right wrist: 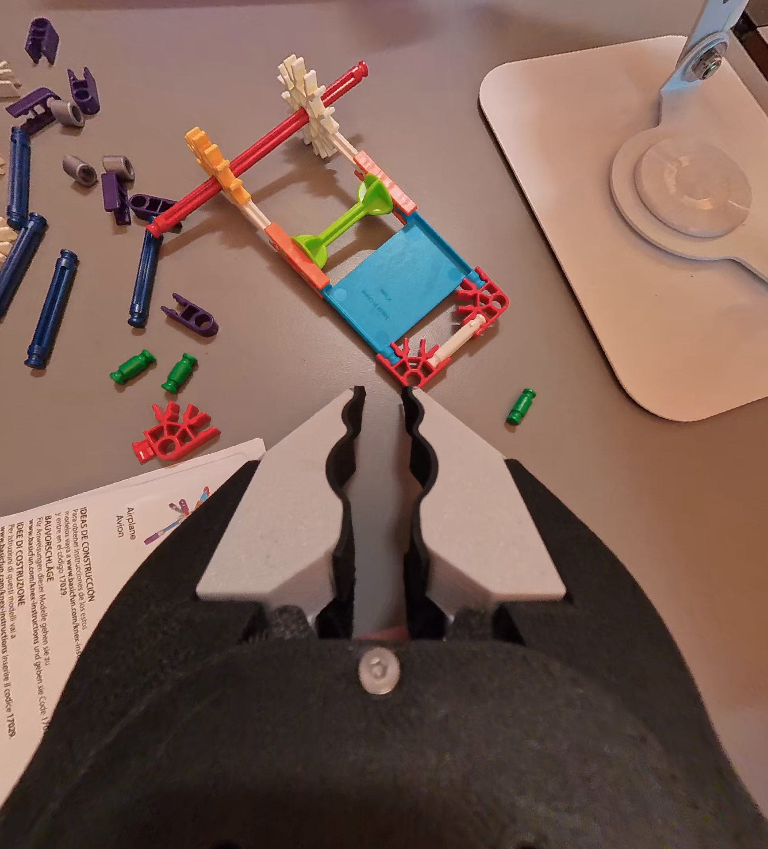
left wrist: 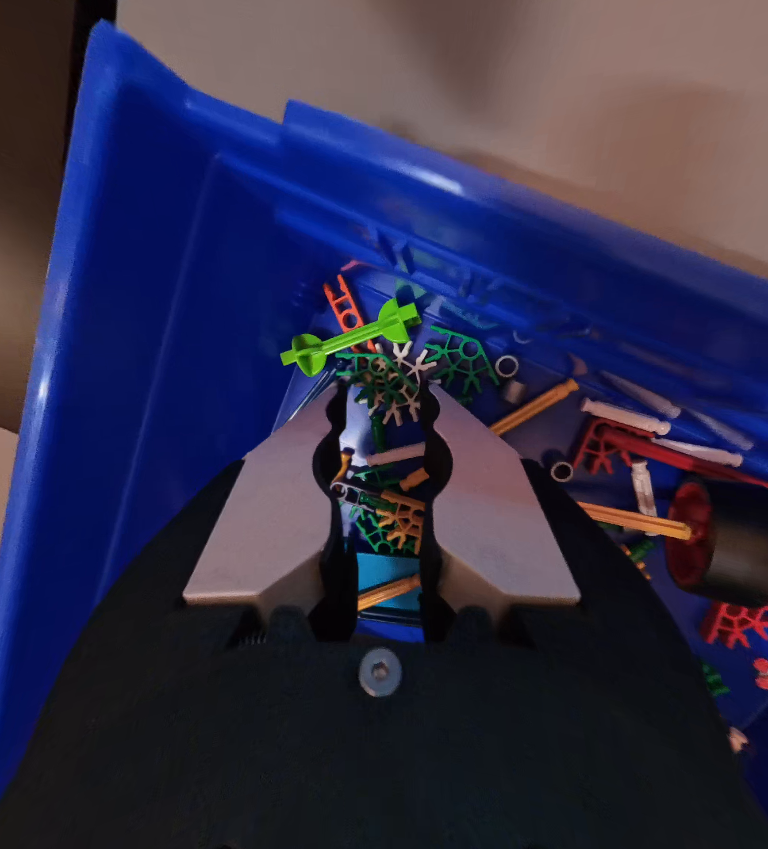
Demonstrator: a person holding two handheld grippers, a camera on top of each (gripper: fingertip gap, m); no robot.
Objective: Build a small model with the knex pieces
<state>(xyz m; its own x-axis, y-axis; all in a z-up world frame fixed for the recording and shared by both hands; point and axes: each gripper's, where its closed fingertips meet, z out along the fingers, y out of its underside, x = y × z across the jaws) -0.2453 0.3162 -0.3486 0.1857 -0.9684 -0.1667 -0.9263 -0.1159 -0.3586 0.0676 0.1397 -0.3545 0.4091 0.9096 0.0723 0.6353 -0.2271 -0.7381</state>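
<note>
My left gripper [left wrist: 382,390] is open and empty, lowered into a blue plastic bin [left wrist: 152,321] over a heap of small construction-toy parts. Its tips are just short of white [left wrist: 407,363] and green connectors [left wrist: 462,360] and a lime-green rod [left wrist: 350,337]. My right gripper [right wrist: 383,390] is open and empty above a grey table, its tips just short of a red corner connector [right wrist: 412,365] of a small flat assembly. That assembly has a blue panel [right wrist: 393,287], a lime-green rod [right wrist: 343,225], a red rod [right wrist: 258,147], and a white [right wrist: 308,103] and a yellow connector [right wrist: 216,163].
In the bin lie a black wheel with a red hub [left wrist: 731,546], yellow rods [left wrist: 534,406] and red connectors [left wrist: 736,622]. On the table lie dark blue rods [right wrist: 51,308], purple clips [right wrist: 191,314], green short rods [right wrist: 520,406], a red connector [right wrist: 173,432], an instruction sheet [right wrist: 28,597] and a stand base [right wrist: 676,206]. My right fingertips sit around 35 cm from my left ones. Measured from the fingertips, the yellow connector [right wrist: 216,163] is 11 cm or so from the right gripper and 30 cm from the left.
</note>
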